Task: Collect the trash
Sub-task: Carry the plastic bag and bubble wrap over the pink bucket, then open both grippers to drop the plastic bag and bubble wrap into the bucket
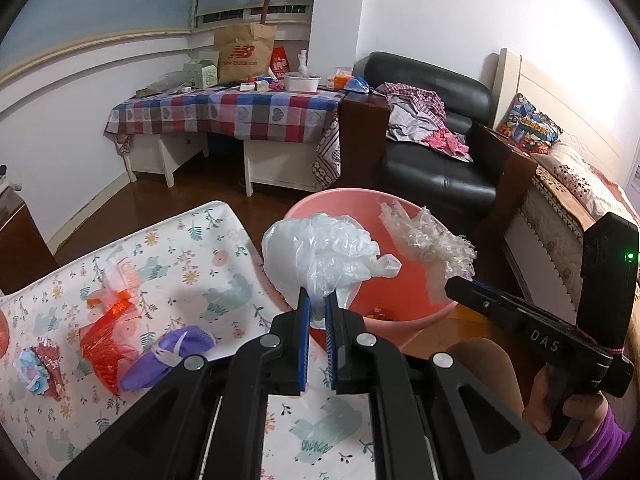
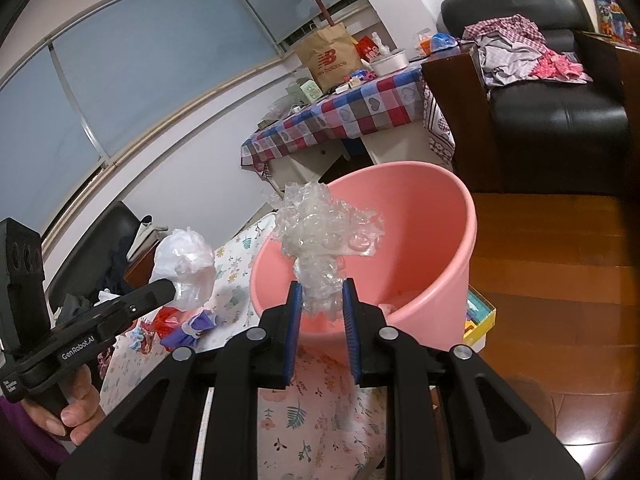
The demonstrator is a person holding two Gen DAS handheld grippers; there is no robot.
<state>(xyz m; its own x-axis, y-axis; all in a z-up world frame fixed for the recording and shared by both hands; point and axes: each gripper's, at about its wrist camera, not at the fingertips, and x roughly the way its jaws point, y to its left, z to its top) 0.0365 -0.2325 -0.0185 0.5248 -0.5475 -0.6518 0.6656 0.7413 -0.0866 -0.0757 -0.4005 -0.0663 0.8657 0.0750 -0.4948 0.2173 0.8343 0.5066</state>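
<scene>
My left gripper (image 1: 317, 296) is shut on a crumpled white plastic bag (image 1: 320, 252), held over the near rim of the pink bucket (image 1: 404, 308). From the right wrist view the same white plastic bag (image 2: 186, 268) hangs left of the pink bucket (image 2: 432, 216), at the tip of my left gripper (image 2: 170, 290). My right gripper (image 2: 320, 296) is shut on a wad of clear bubble wrap (image 2: 324, 228) above the bucket's opening. That bubble wrap (image 1: 432, 240) also shows over the bucket's right side, at the tip of my right gripper (image 1: 454, 283).
On the floral-cloth table (image 1: 224, 264) lie a red plastic bag (image 1: 108, 336), a purple bundle (image 1: 168, 356) and small wrappers (image 1: 40, 364). Behind stand a checked-cloth desk (image 1: 224, 112), a black armchair (image 1: 440, 152) with clothes, and a bed (image 1: 568, 184). A coloured box (image 2: 478, 314) sits by the bucket.
</scene>
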